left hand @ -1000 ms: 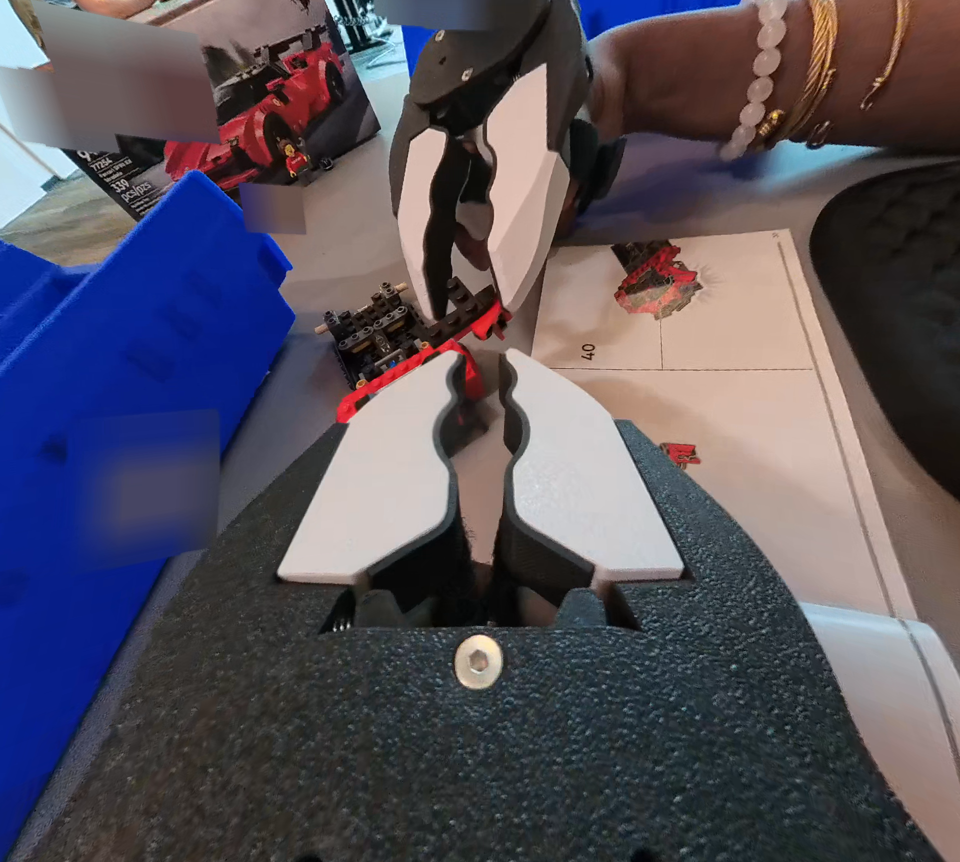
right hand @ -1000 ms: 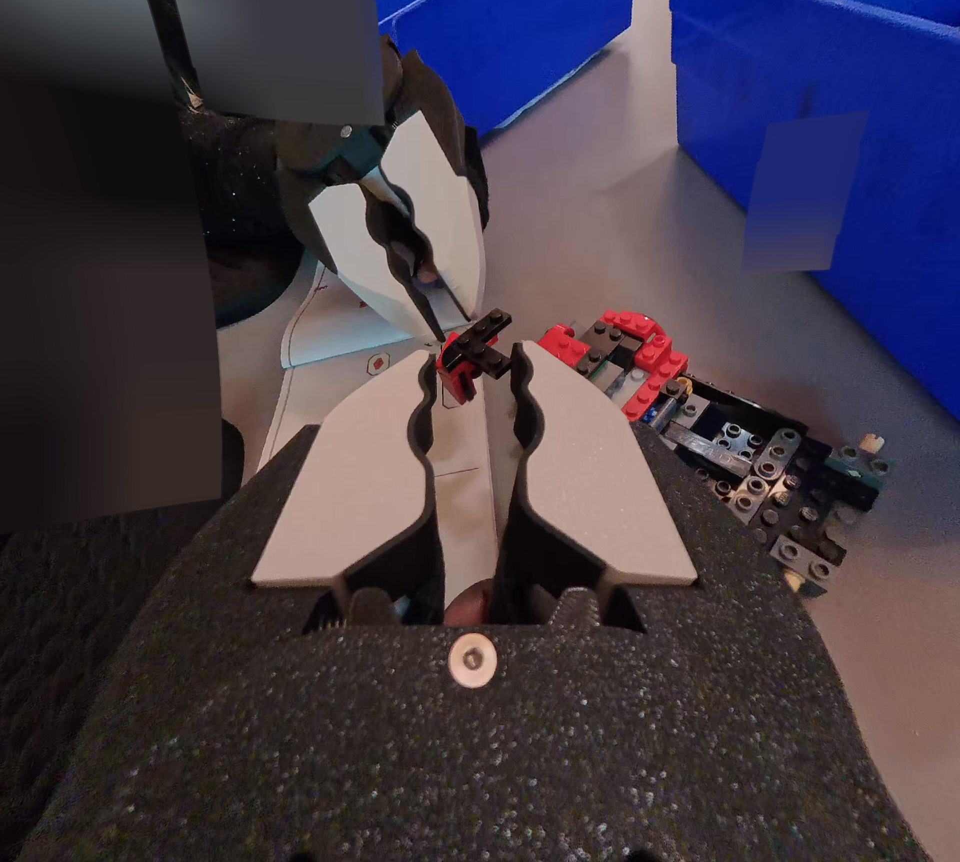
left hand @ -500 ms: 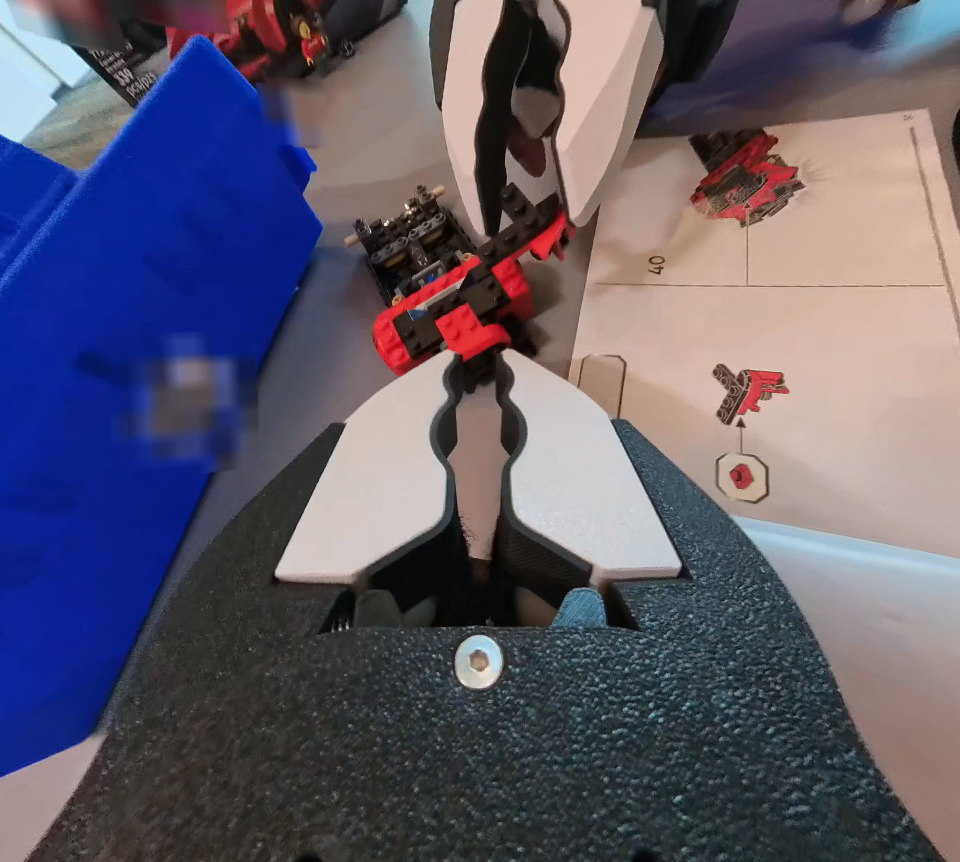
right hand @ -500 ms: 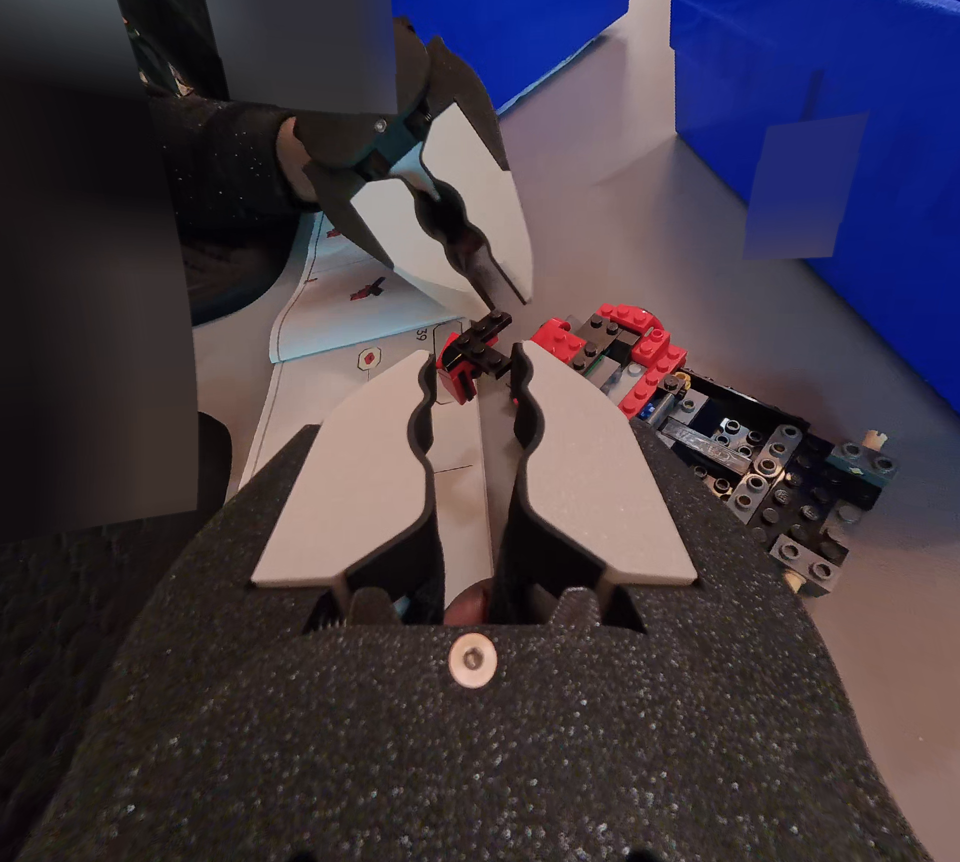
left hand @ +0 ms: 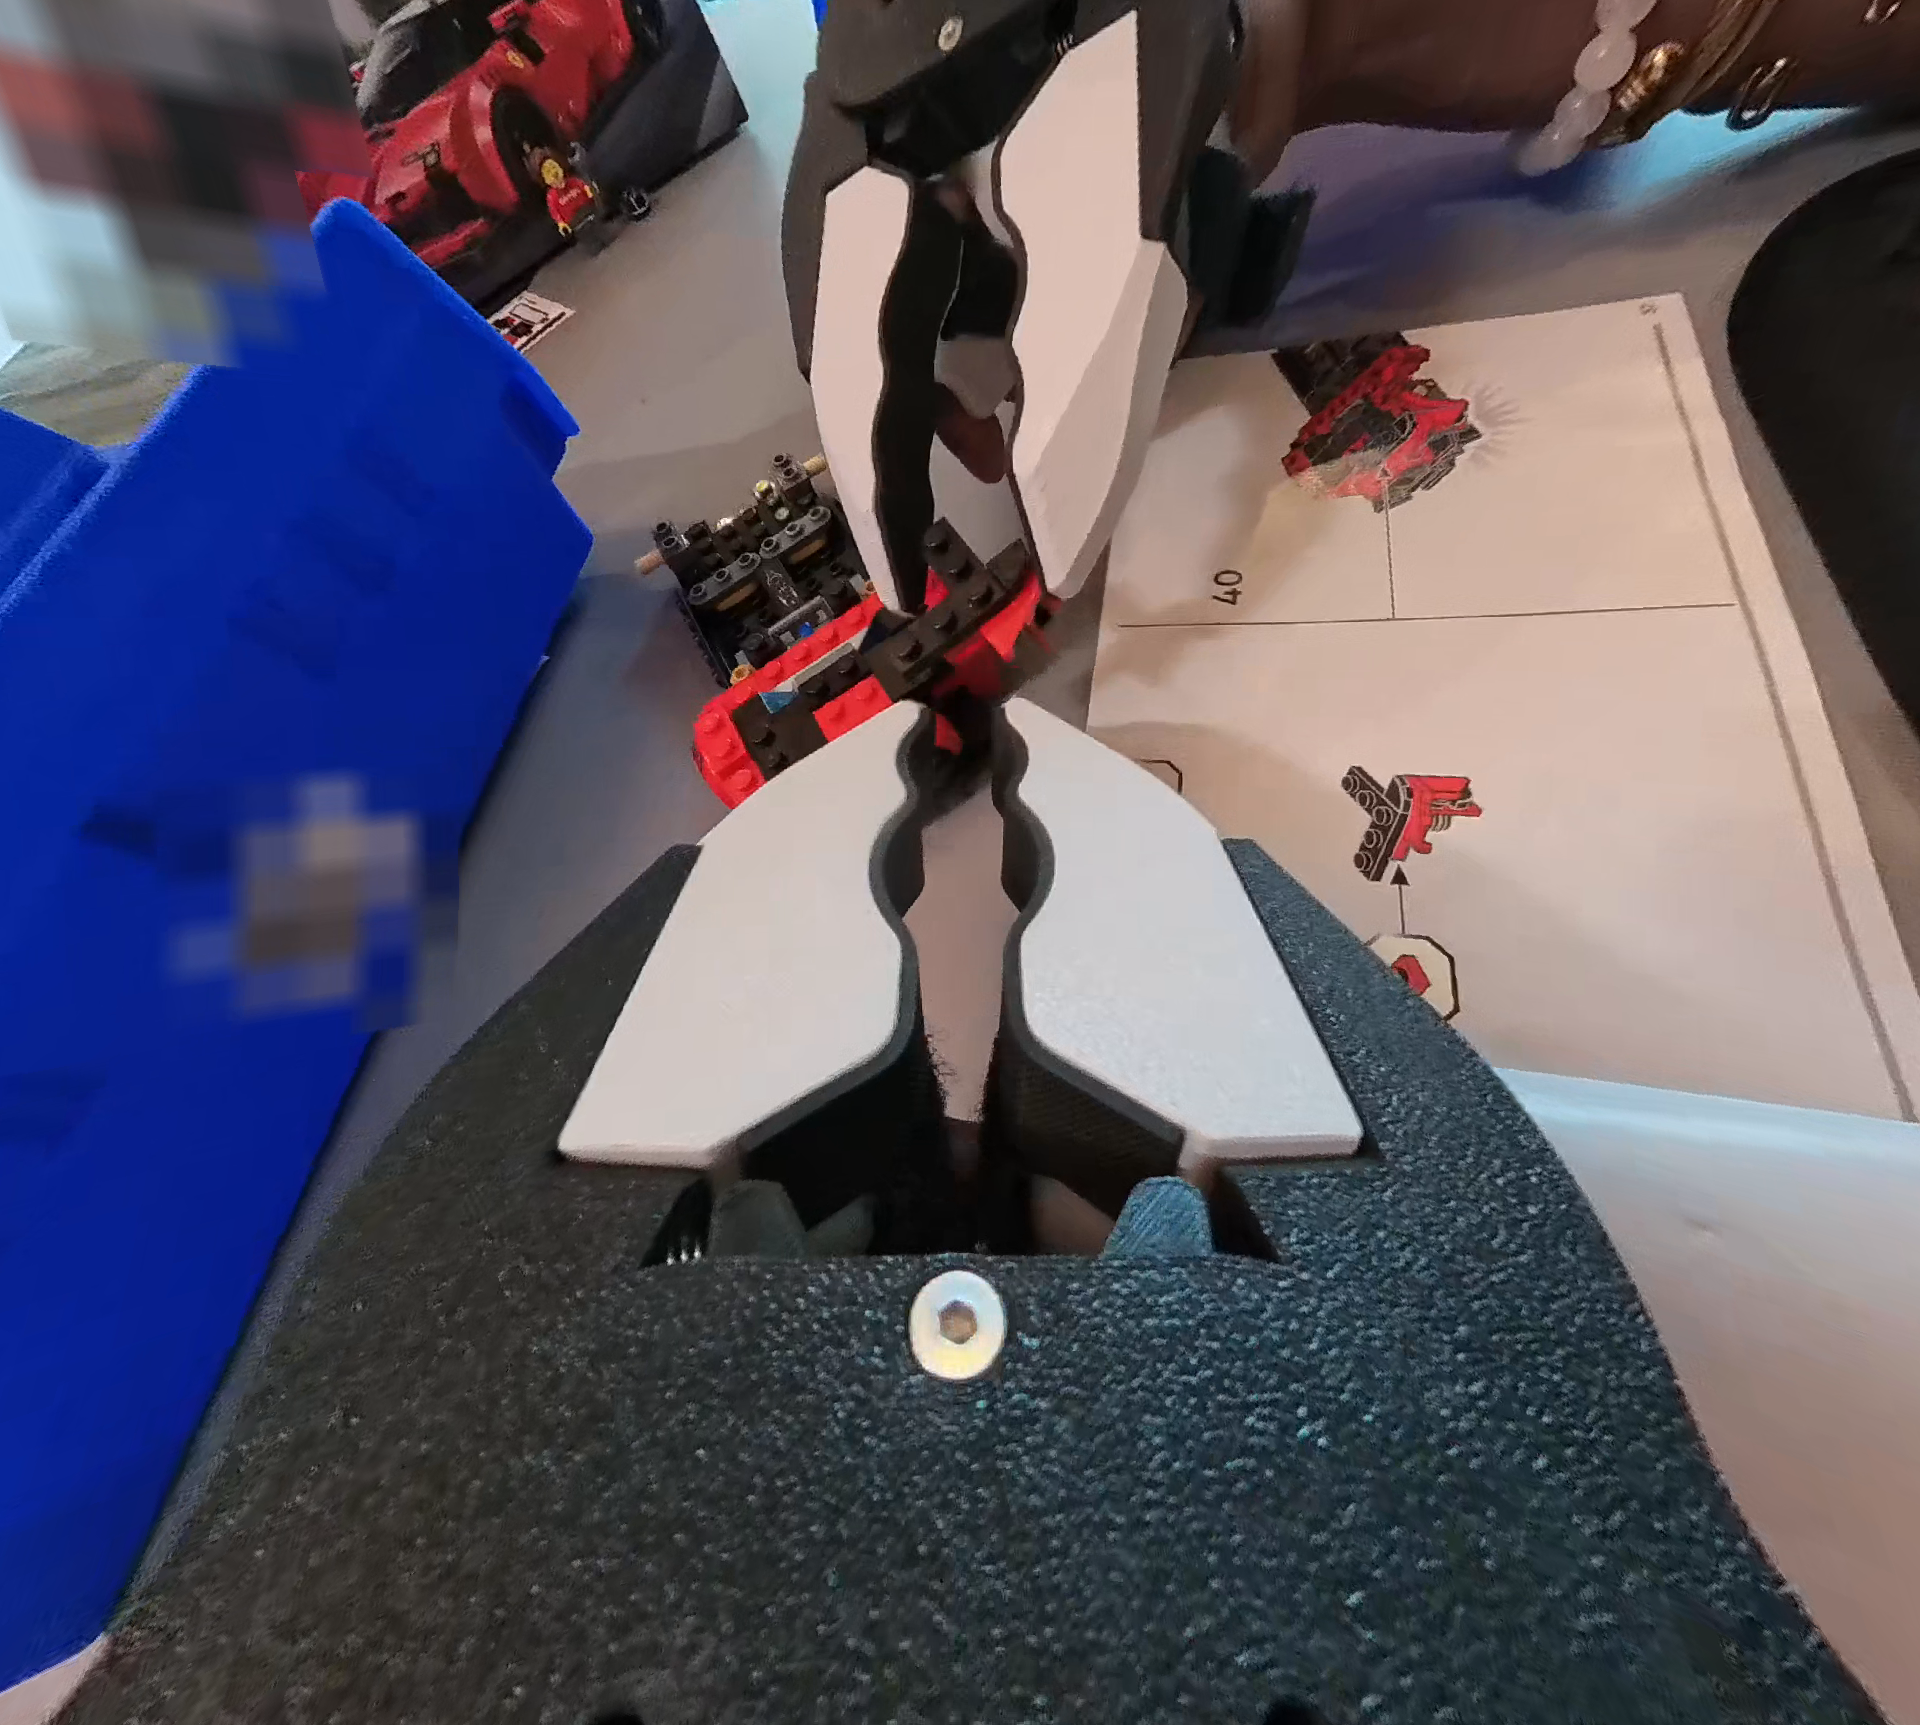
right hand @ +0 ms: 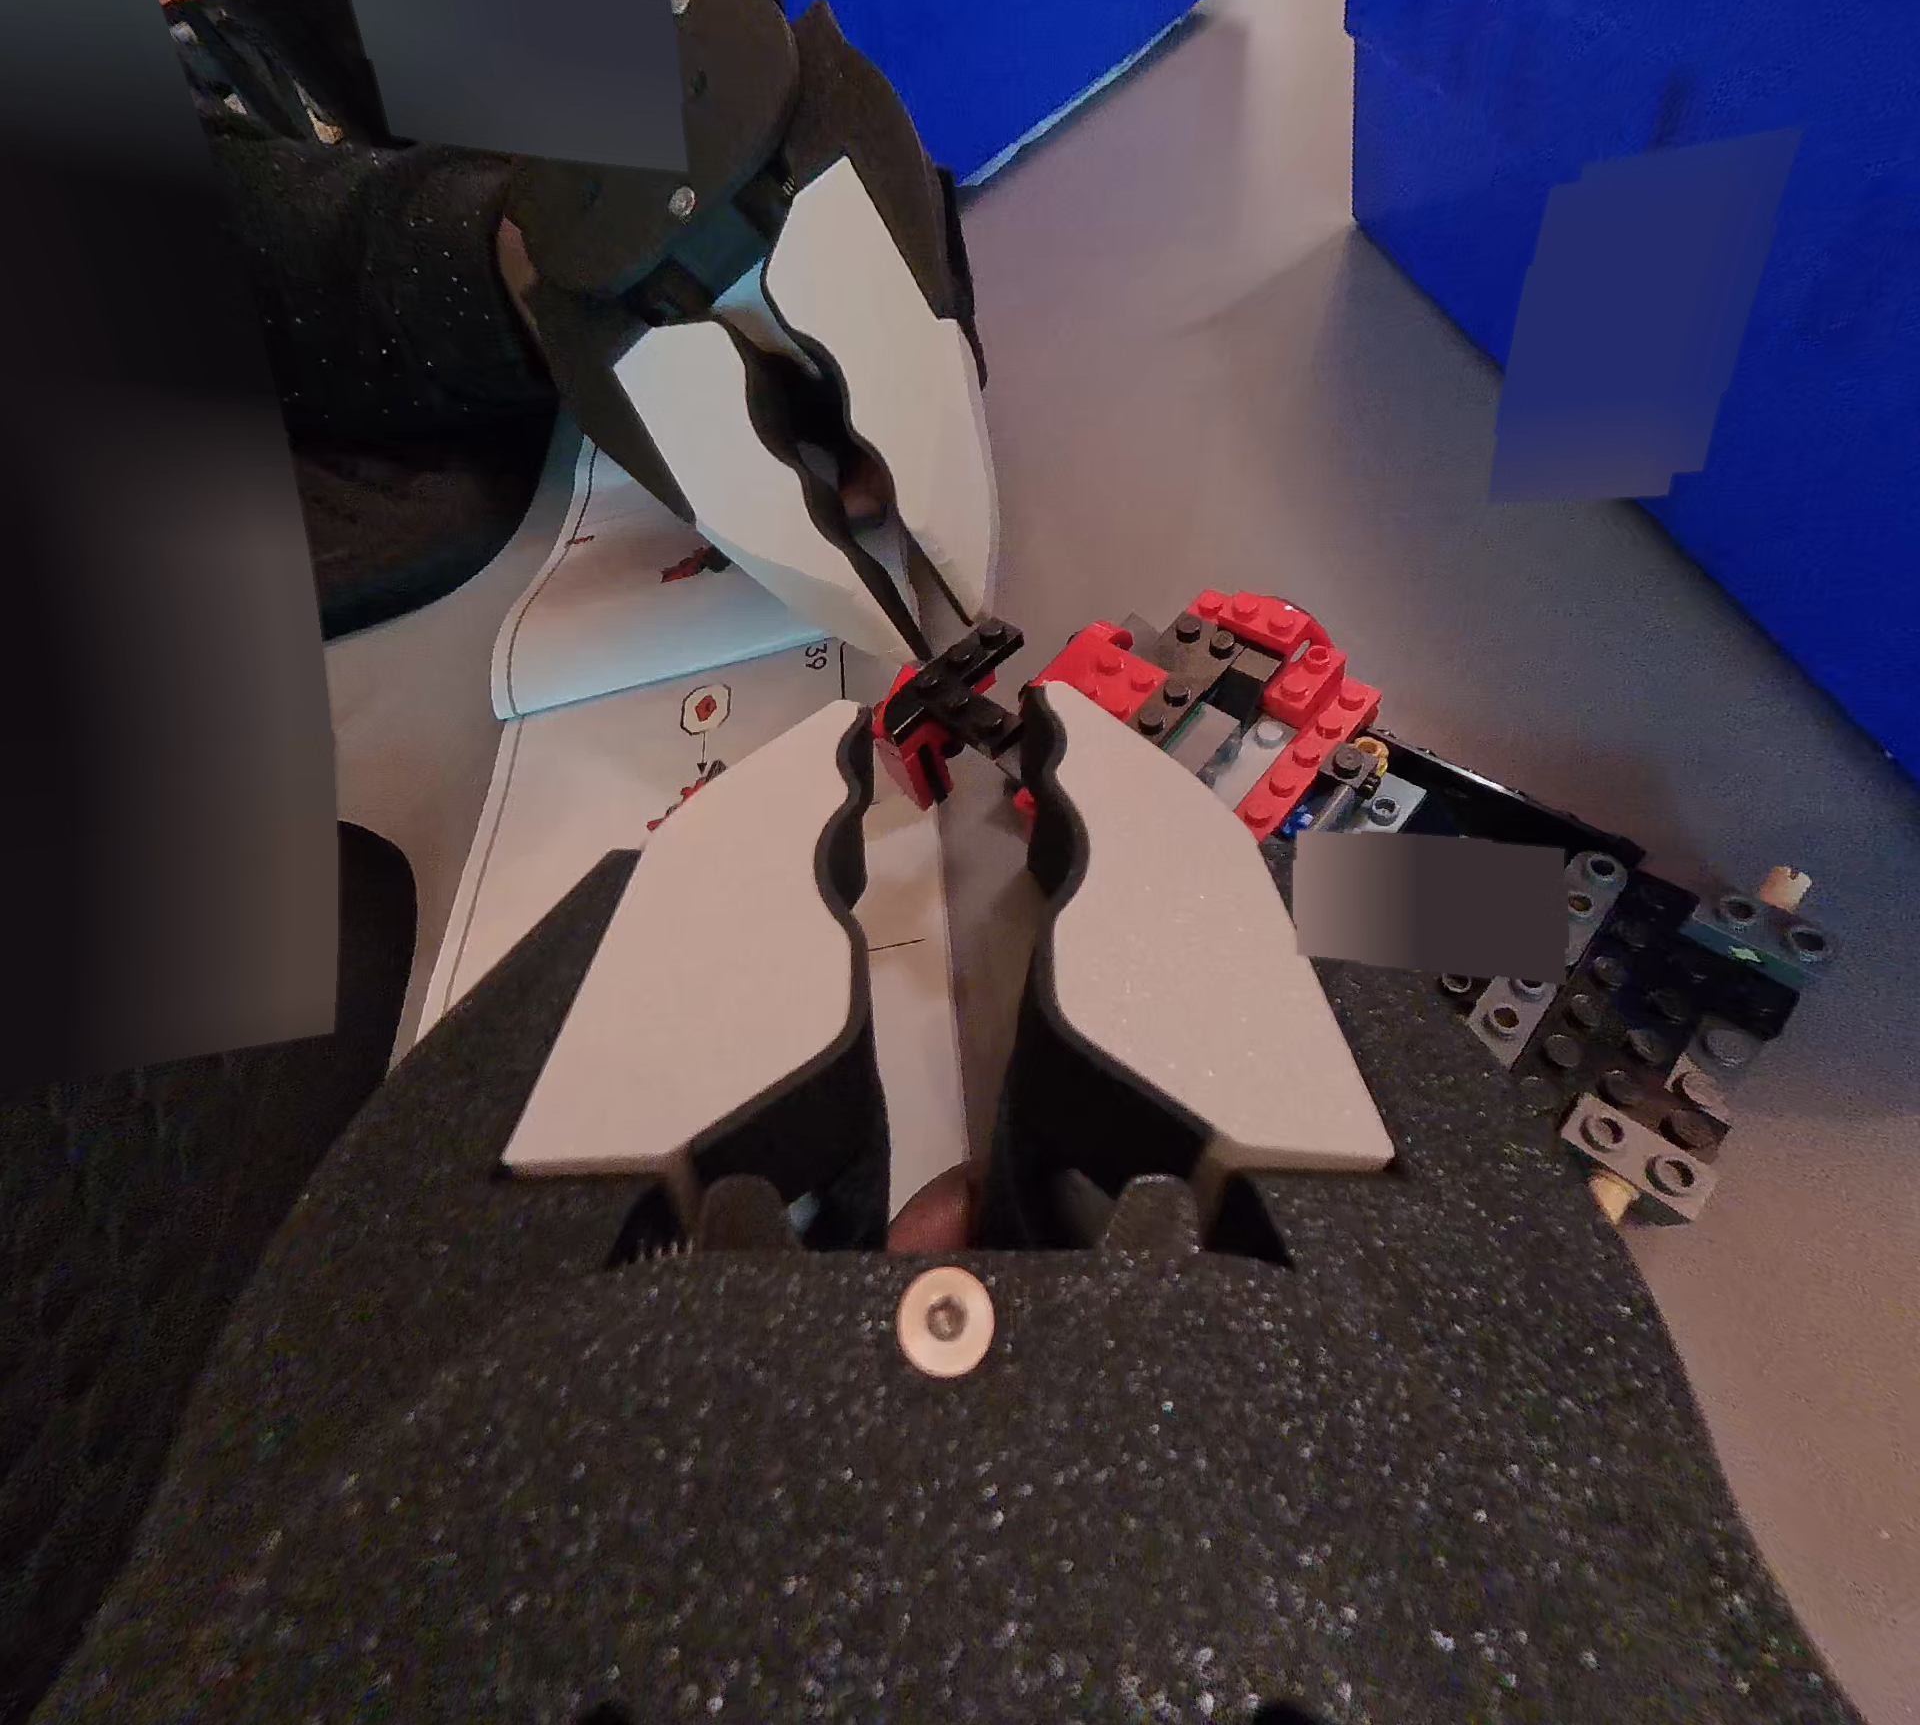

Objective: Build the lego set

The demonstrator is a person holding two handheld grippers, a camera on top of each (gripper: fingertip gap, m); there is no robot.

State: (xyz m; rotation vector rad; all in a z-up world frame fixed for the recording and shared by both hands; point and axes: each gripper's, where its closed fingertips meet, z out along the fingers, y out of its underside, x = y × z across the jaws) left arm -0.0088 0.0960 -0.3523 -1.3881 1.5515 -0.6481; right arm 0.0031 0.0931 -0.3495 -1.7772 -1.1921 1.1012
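Work surface is a smooth grey table [right hand: 1299,345], flanked by matte blue plastic bins [left hand: 260,688] on the left and at the far side; a printed set box [left hand: 520,86] with a red car stands at the back, and an open instruction booklet [left hand: 1507,740] lies flat to the right. The partly built car [right hand: 1247,719], studded red and black bricks on a dark chassis, rests on the table beside the booklet. The right gripper [right hand: 945,719], white faceted fingers with wavy black inner pads on a grainy black body, is pinched on a small black and red sub-assembly [right hand: 951,704], held just above the table next to the car's red end. The left gripper [left hand: 961,730] has its fingers drawn nearly together, tips at the piece's underside; whether they clamp it cannot be told. Against half a second ago, the left gripper has closed in onto the held piece, and the blur has cleared.
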